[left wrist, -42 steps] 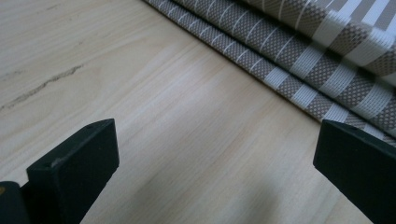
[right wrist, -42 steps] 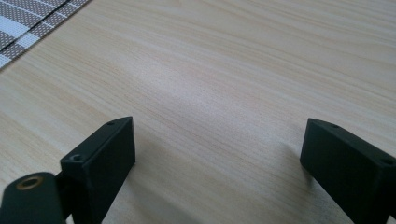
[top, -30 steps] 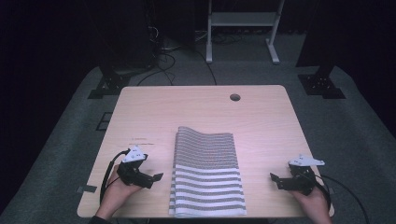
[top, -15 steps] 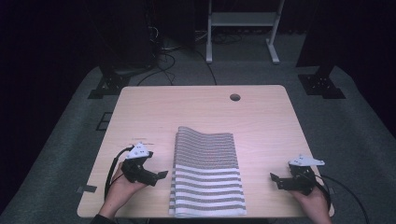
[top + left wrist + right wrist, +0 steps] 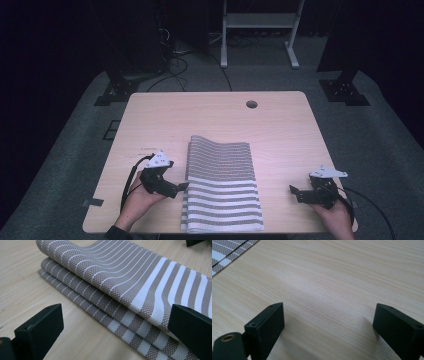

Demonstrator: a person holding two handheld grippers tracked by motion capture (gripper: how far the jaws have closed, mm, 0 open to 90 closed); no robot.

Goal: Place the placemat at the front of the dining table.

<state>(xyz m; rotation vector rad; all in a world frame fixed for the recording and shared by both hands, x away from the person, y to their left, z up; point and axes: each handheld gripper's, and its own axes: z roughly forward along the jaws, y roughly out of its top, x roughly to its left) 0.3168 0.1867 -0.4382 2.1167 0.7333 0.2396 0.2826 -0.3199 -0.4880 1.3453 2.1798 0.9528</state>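
The towel is a brown and white striped one, folded into a few layers, lying flat on the table a bit toward the near edge and roughly in the middle between the two hands. Its far half has thin white lines, its near half has broad white bands. In the left gripper view you can see the layers stacked at the folded side, the top layer bulging up a little over the ones under it.

The left gripper sits right at the towel's left edge, jaws spread wide. In its own view one jaw is over bare wood and the other is over the striped cloth, so the edge lies between them, but nothing is pinched. Can't tell if the jaw actually touches the cloth.

The right gripper is well off to the right of the towel, low over bare table, also spread wide with nothing in it. Its own view has just a corner of the towel up in the top left.

There's a small round hole in the table toward the far edge.
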